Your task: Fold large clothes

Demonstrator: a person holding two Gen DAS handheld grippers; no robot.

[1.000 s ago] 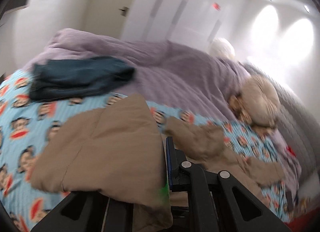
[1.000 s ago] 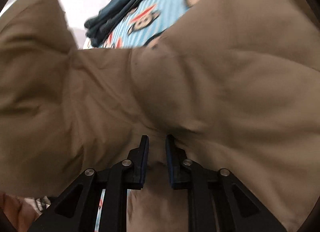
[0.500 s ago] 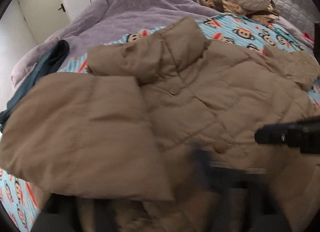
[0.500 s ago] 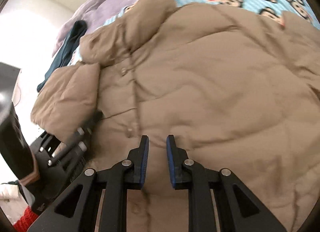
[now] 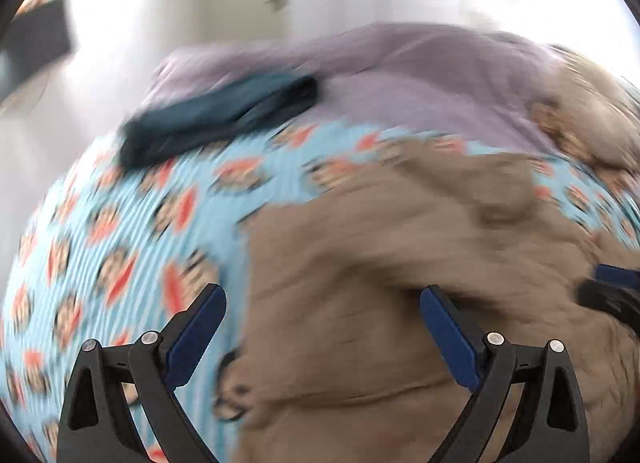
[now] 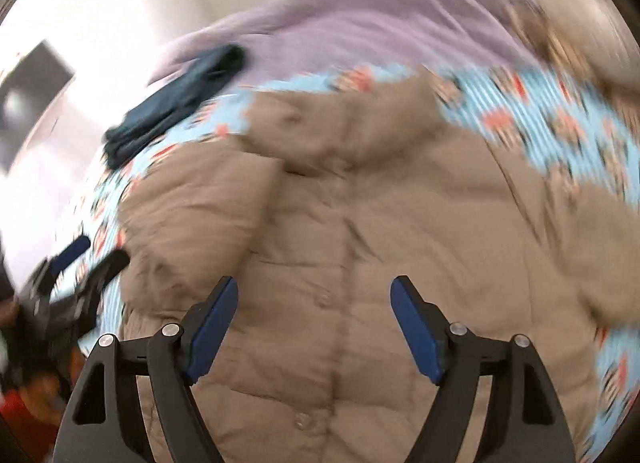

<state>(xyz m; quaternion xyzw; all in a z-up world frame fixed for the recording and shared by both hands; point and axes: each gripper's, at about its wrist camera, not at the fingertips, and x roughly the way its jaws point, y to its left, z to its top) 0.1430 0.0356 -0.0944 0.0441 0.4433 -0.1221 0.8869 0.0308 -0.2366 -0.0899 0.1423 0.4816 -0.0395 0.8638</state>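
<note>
Both grippers had let go: left gripper [image 5: 320,327] and right gripper [image 6: 314,317] now stood wide apart and empty, where half a second before the right was nearly shut. Tan puffer jacket [image 6: 360,243] lay front-up on the monkey-print sheet [image 5: 120,231], one side folded in (blurred). Regrasp likely next.

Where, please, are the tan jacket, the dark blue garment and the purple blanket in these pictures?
tan jacket [image 6: 360,247]: right wrist view, on its buttoned front.
dark blue garment [image 5: 224,115]: left wrist view, on the middle of the folded pile.
purple blanket [image 5: 420,75]: left wrist view, on its bare top surface.
</note>
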